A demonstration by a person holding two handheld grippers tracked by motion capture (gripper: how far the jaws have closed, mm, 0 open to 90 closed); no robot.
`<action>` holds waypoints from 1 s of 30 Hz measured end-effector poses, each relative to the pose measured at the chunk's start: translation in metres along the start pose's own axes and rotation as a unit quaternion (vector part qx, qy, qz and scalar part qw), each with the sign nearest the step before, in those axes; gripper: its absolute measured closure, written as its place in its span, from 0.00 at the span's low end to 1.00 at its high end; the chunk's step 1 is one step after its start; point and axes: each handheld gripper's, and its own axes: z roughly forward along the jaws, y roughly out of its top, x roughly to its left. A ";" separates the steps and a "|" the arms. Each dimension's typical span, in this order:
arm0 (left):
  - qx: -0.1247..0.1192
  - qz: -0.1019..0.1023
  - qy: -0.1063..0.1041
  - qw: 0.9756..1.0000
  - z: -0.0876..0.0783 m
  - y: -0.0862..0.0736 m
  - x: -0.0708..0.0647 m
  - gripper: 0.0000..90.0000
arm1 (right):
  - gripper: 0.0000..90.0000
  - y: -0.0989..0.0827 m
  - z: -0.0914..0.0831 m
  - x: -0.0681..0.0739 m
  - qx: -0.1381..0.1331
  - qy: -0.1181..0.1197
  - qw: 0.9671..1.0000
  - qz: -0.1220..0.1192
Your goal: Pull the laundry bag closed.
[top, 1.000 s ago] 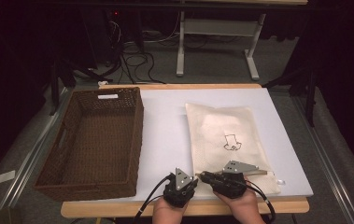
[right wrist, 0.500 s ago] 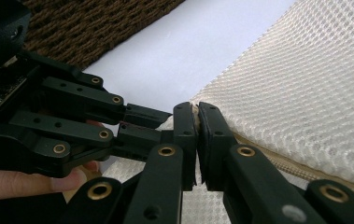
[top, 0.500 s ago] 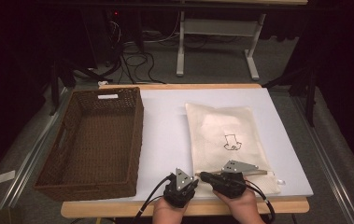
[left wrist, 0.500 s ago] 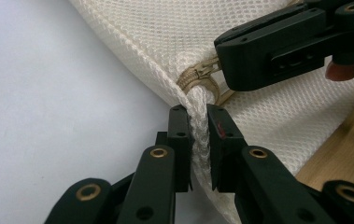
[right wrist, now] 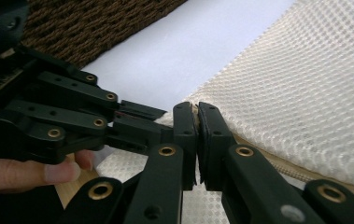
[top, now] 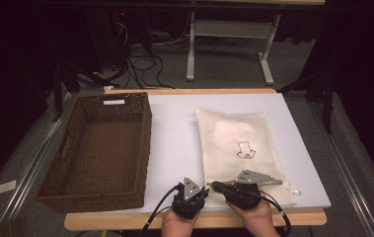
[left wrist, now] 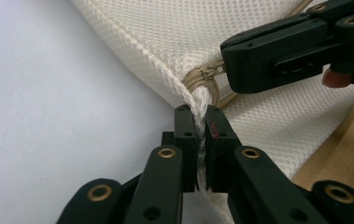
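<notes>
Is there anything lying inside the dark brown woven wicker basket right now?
No, the dark brown woven wicker basket shows only its bare woven floor in the high view.

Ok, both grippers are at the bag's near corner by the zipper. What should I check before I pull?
1. Left gripper shut on the bag corner: ok, fabric is pinched between its jaws.
2. Right gripper shut at the zipper end: ok, though what its pads hold: cannot tell.
3. Zipper closed at this end: ok, slider sits at the corner.
4. Bag flat on the table: ok.
5. Basket apart from the bag: ok.
6. Cables free of the bag: ok, they trail toward the person.
</notes>
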 end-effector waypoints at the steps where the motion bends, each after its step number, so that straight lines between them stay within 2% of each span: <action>1: 0.000 0.000 0.000 1.000 0.000 0.000 0.000 0.96 | 0.98 0.000 0.000 0.000 0.000 0.000 1.000 0.000; 2: -0.007 -0.006 0.000 1.000 -0.002 0.001 0.000 0.96 | 0.98 0.000 -0.002 -0.002 -0.002 0.002 1.000 0.008; 4: -0.007 -0.009 -0.006 1.000 -0.003 0.001 -0.001 0.97 | 0.98 0.000 -0.004 -0.003 -0.004 0.001 1.000 0.010; 7: -0.007 -0.009 -0.007 1.000 -0.002 -0.001 -0.001 0.95 | 0.98 -0.001 -0.004 -0.003 -0.001 0.000 1.000 0.007; 8: -0.009 -0.024 -0.018 1.000 -0.002 -0.002 0.002 0.91 | 0.98 -0.001 -0.004 -0.003 0.000 0.002 1.000 0.008; 9: -0.009 -0.024 -0.018 1.000 -0.002 -0.002 0.002 0.87 | 0.98 -0.001 -0.004 -0.003 0.000 0.002 1.000 0.008; 10: -0.012 -0.030 -0.021 0.999 -0.003 -0.002 0.003 0.87 | 0.98 -0.001 -0.004 -0.003 -0.001 0.000 1.000 0.008; 11: -0.017 -0.029 -0.025 0.999 -0.004 0.000 0.004 0.81 | 0.98 -0.001 -0.005 -0.003 -0.003 0.000 1.000 0.008; 16: -0.028 -0.041 -0.033 0.998 -0.005 0.002 0.007 0.75 | 0.98 -0.001 -0.005 -0.003 -0.002 -0.002 1.000 0.007; 22: -0.021 -0.061 -0.047 0.997 0.000 0.003 0.012 0.79 | 0.98 -0.001 -0.004 -0.002 -0.001 0.001 1.000 0.004; 23: -0.020 -0.067 -0.051 0.996 0.001 0.003 0.013 0.81 | 0.98 -0.001 -0.004 -0.001 -0.001 0.000 1.000 0.002; 24: -0.018 -0.072 -0.056 0.996 0.001 0.002 0.015 0.90 | 0.98 -0.001 -0.004 -0.001 -0.002 0.001 1.000 0.002; 30: -0.019 -0.070 -0.041 0.997 -0.001 0.002 0.012 0.95 | 0.98 -0.002 -0.001 0.000 0.003 -0.004 1.000 0.001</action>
